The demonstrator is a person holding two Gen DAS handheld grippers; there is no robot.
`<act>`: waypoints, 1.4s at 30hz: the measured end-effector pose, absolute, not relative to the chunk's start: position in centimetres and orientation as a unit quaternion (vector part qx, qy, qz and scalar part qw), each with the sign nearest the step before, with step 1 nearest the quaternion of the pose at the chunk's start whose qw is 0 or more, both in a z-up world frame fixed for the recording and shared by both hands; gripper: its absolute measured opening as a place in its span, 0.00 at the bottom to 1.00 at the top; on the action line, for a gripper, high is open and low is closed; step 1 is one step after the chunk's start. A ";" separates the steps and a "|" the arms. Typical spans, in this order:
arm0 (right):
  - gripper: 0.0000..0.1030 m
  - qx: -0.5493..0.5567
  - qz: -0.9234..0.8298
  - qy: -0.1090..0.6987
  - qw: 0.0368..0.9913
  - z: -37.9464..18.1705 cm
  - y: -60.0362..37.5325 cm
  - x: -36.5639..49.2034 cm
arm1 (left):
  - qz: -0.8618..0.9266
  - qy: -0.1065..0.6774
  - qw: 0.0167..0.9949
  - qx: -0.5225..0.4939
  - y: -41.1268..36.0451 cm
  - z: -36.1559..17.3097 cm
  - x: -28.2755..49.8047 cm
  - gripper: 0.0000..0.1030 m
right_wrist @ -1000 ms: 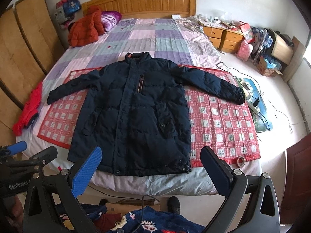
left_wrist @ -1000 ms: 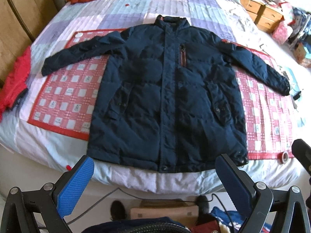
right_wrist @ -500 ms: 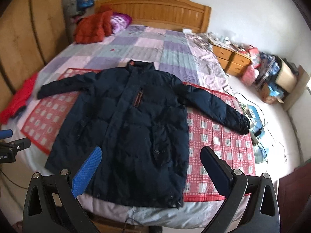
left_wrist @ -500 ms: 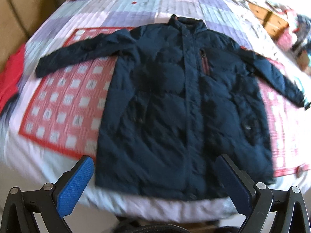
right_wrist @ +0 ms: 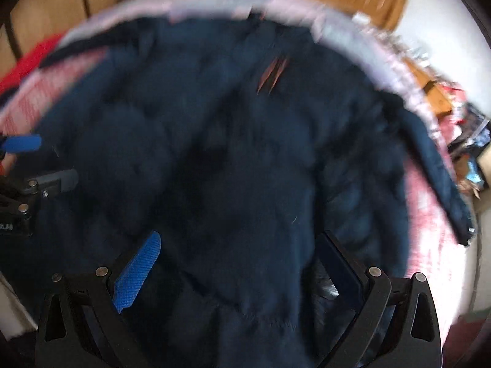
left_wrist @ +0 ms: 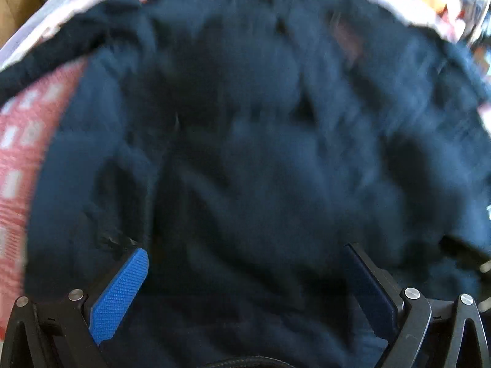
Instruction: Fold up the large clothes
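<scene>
Your left claw and right claw both stand wide, gripping nothing, low over the dark navy padded jacket (blurred), which lies spread on the red-and-white checked mat on the bed.

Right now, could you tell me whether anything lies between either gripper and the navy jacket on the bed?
Nothing visible does. The navy jacket fills the space between and ahead of the open fingers of the left gripper, and likewise ahead of the right gripper. Both views are blurred, so small items could be missed.
</scene>
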State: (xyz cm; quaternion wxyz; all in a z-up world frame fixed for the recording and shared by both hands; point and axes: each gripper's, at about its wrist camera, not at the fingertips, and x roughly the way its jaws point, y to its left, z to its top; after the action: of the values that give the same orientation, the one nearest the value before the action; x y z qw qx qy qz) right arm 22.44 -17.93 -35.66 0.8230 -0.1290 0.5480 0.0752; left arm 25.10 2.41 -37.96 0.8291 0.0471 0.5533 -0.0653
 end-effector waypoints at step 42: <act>0.97 -0.158 0.030 0.442 0.882 -35.9 -21.3 54.9 | 0.051 0.462 0.885 0.019 11.3 -39.6 51.8 1.00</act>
State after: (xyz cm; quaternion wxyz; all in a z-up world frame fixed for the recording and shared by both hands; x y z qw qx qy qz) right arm 54.90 -21.28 -35.91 0.8824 -0.1579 0.4422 0.0301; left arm 51.75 11.33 -39.64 0.8851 0.0191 0.4622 0.0510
